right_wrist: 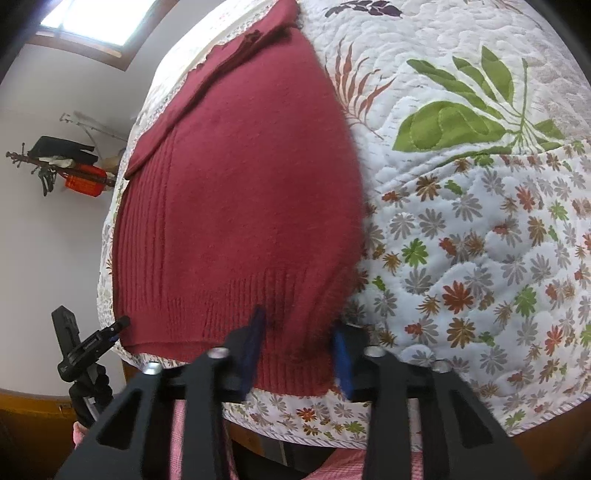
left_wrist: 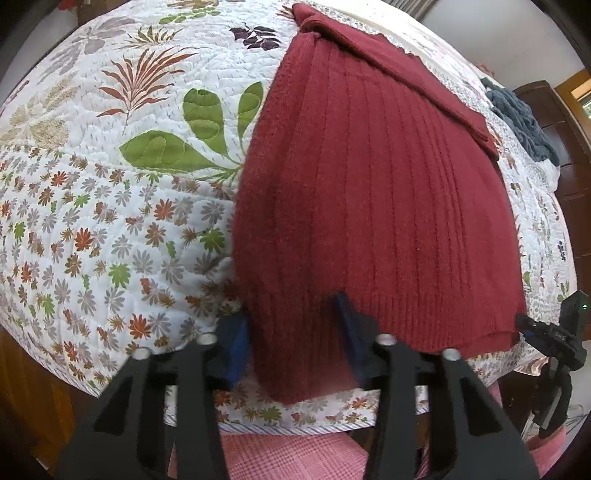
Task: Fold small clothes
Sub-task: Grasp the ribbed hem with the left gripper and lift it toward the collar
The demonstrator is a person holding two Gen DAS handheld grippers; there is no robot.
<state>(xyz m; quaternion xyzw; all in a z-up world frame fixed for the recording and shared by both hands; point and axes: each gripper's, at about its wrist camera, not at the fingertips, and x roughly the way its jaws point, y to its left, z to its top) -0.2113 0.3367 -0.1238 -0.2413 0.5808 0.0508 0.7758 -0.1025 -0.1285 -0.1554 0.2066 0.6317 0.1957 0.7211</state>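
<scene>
Clearly risky: dark red ribbed knit sweater [left_wrist: 369, 206] lies on leaf-print white quilt [left_wrist: 110, 229], hem at bed edge. Left gripper [left_wrist: 291, 332] and right gripper [right_wrist: 299, 343] straddle hem corners, jaws apart, not clamped. Shallow bite: knit may slip, or quilt gets pinched too.

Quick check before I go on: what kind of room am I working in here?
Most likely a bedroom in a home. The red sweater lies on a bed covered by a floral quilt, a dark wooden headboard stands at the far end, and a window is set high in the wall.
</scene>
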